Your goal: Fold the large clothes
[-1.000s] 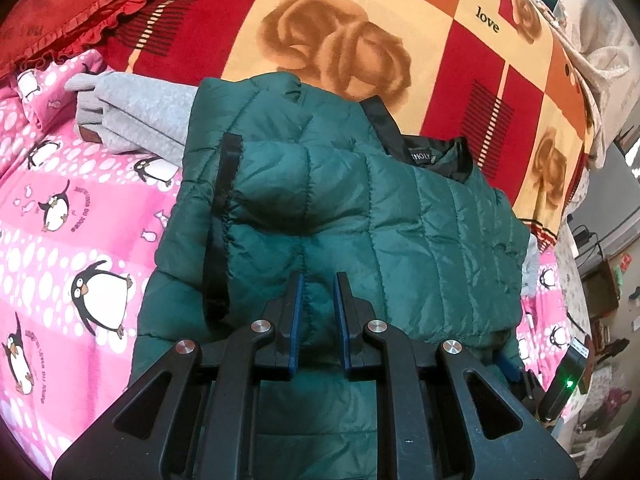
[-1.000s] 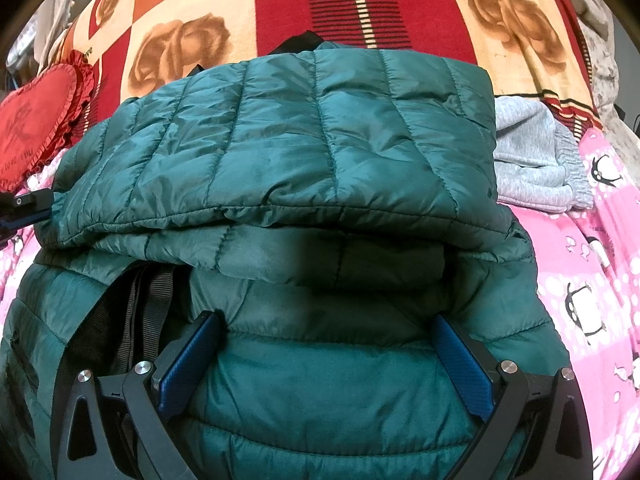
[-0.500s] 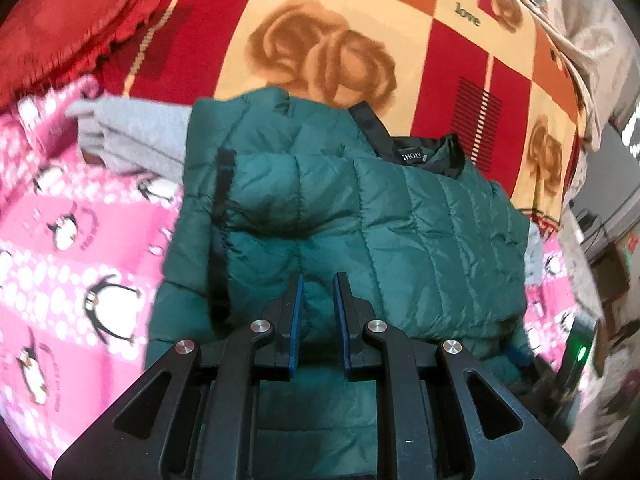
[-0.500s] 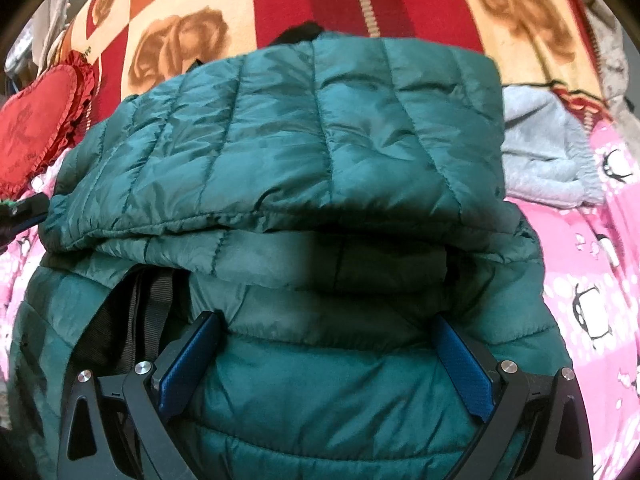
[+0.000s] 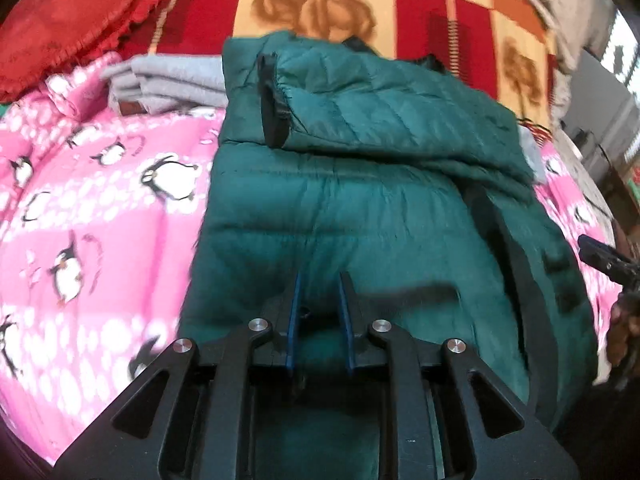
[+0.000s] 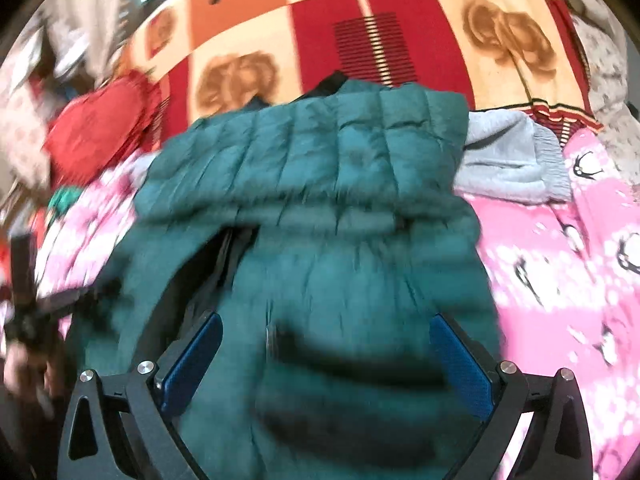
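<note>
Left gripper (image 5: 319, 280) fingers nearly together with a narrow gap, over the jacket (image 5: 360, 216); can't tell if fabric is pinched between them. Right gripper (image 6: 326, 344) spread wide over the jacket's near hem, nothing clamped. Jacket is dark green, quilted, puffy, a sleeve folded across the top, black-trimmed cuff (image 5: 274, 100) at its left end, black zipper strip along one side. It lies on a pink penguin blanket (image 5: 100, 200). Grey garment (image 6: 508, 160) just beside it. Red cushion (image 5: 68, 20) beyond. Both views motion-blurred.

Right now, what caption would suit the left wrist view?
Left gripper hovering over a folded green puffer jacket on a pink penguin blanket.
</note>
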The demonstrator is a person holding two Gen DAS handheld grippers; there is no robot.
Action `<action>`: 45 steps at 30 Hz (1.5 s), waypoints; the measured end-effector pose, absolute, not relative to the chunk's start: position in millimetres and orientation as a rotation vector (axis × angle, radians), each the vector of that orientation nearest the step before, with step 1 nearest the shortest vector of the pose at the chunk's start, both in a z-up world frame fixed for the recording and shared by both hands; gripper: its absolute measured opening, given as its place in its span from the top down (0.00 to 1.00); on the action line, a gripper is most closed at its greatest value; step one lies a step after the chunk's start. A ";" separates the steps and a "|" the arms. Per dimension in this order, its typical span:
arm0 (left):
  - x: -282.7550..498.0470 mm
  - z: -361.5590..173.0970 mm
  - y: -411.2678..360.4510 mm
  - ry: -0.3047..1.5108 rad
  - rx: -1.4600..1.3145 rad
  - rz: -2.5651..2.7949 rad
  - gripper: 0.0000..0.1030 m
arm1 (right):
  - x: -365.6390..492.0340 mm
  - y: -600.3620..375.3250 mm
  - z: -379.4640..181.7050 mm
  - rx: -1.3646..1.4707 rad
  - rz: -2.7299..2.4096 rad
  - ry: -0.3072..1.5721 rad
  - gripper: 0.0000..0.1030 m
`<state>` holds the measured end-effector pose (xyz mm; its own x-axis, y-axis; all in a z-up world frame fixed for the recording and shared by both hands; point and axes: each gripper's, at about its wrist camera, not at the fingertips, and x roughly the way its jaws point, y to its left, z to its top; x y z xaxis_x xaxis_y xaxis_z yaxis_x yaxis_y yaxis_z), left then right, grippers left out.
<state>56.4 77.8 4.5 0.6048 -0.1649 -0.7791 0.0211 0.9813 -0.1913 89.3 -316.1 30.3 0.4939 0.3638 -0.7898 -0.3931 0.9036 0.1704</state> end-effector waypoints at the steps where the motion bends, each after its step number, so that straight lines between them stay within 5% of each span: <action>1: 46.1 7.9 77.6 0.891 -0.150 -0.119 0.81 | 75.3 -321.8 24.5 -0.061 0.474 0.951 0.00; 2: 34.2 8.3 80.0 0.888 -0.136 -0.132 0.74 | 63.4 -329.4 13.5 -0.074 0.493 0.962 0.00; 3: 24.6 5.9 83.8 0.899 -0.142 -0.146 0.55 | 52.9 -340.5 -0.5 -0.083 0.502 0.997 0.00; 4: 14.1 4.6 88.3 0.890 -0.160 -0.175 0.50 | 45.0 -345.8 -15.7 -0.120 0.489 1.043 0.00; 10: -15.2 -10.5 102.8 0.894 -0.215 -0.185 0.44 | 28.0 -355.3 -24.8 -0.175 0.506 0.995 0.00; 18: -40.7 2.5 129.6 0.796 -0.268 -0.113 0.43 | 15.6 -393.5 -1.6 -0.078 0.406 0.920 0.00; 33: -35.3 -25.9 134.1 0.968 -0.489 -0.258 0.35 | 7.5 -419.8 -34.4 0.293 0.624 1.045 0.00; 38: -33.0 -27.4 115.0 0.970 -0.374 -0.258 0.20 | 6.1 -411.4 -30.1 0.217 0.614 1.065 0.00; 40: -38.5 -21.7 105.4 0.972 -0.307 -0.242 0.21 | 0.3 -411.1 -17.2 0.226 0.670 1.014 0.20; 45: -65.1 4.5 98.6 0.792 -0.275 -0.342 0.37 | -4.8 -422.1 7.5 0.300 0.770 0.849 0.33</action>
<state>-65.1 98.6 4.5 0.6526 -0.3988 -0.6443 0.1952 0.9101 -0.3656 -4.8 -422.1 7.5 0.4161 0.7155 -0.5612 -0.4892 0.6964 0.5251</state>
